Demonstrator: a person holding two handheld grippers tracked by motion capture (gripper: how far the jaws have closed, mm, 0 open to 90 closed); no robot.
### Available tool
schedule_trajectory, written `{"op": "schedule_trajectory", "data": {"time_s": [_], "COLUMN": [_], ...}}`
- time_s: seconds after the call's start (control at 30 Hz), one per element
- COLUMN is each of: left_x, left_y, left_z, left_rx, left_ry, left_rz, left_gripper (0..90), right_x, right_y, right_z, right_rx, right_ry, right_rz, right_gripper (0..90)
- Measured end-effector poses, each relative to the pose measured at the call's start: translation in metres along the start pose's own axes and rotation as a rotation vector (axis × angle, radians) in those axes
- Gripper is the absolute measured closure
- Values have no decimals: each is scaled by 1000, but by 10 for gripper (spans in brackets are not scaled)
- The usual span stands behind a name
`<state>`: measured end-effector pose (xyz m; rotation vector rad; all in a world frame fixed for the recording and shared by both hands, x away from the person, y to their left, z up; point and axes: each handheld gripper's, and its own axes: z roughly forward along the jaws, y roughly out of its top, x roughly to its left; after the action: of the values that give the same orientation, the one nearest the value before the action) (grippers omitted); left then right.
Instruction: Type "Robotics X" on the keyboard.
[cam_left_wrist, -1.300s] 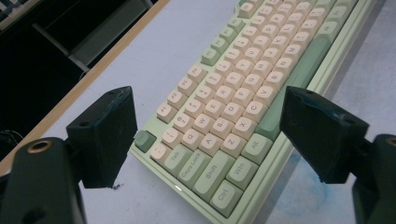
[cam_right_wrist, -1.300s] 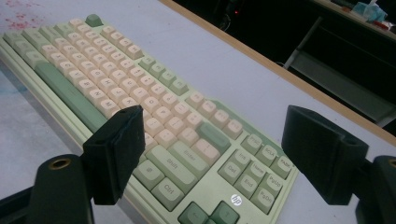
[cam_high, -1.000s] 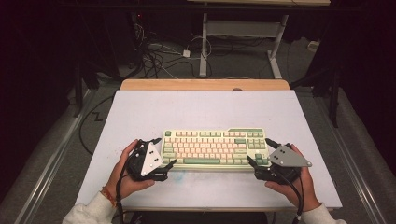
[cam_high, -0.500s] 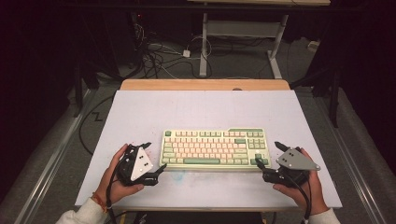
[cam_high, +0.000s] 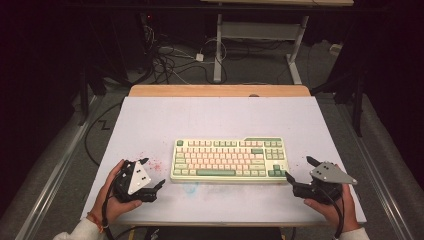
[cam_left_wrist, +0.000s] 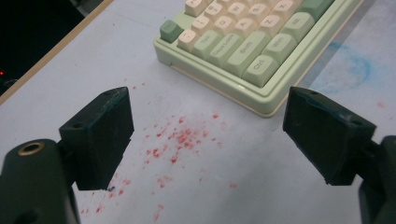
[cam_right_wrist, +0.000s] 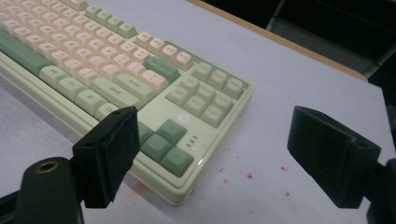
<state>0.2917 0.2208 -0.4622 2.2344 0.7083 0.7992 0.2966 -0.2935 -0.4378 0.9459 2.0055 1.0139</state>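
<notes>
A pale green and cream keyboard lies flat in the middle of the white table. My left gripper is held low to the left of it, open and empty, with the keyboard's near-left corner ahead between its jaws. My right gripper is held to the right of the keyboard, open too, with one fingertip close to the keyboard's near-right corner. Nothing sits between either pair of jaws.
Red specks stain the table in front of the left gripper, and a faint blue smudge lies by the keyboard's front edge. A wooden strip runs along the far edge. Cables and table legs stand on the floor behind.
Both hands have drawn their grippers outward and back from the keyboard's ends. The keyboard lies where it was.
</notes>
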Motion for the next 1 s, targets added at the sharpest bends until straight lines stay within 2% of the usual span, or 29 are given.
{"op": "schedule_trajectory", "data": {"time_s": [0.17,0.3,0.43,0.5,0.7,0.9,1.0], "left_x": [4,5,4,2,1,1,2], "left_y": [-14,-22,-23,-22,-24,-24,-24], "left_z": [1,1,3,3,1,0,1], "left_rx": [26,45,56,56,47,47,48], "left_ry": [-18,-28,-32,-26,-15,-6,-1], "left_rz": [-10,-39,-53,-41,-58,-48,-54], "left_gripper": [152,152,153,152,153,152,152], "right_x": [-5,-6,-3,-2,2,7,6], "right_y": [-14,-23,-28,-27,-22,-20,-20], "right_z": [0,-1,-1,-1,-3,-2,-1], "right_rx": [26,47,70,63,48,53,52], "right_ry": [-7,-6,-9,-16,-27,-30,-27], "right_rz": [24,41,20,6,-11,-38,-35], "right_gripper": [174,175,175,174,174,174,174]}}
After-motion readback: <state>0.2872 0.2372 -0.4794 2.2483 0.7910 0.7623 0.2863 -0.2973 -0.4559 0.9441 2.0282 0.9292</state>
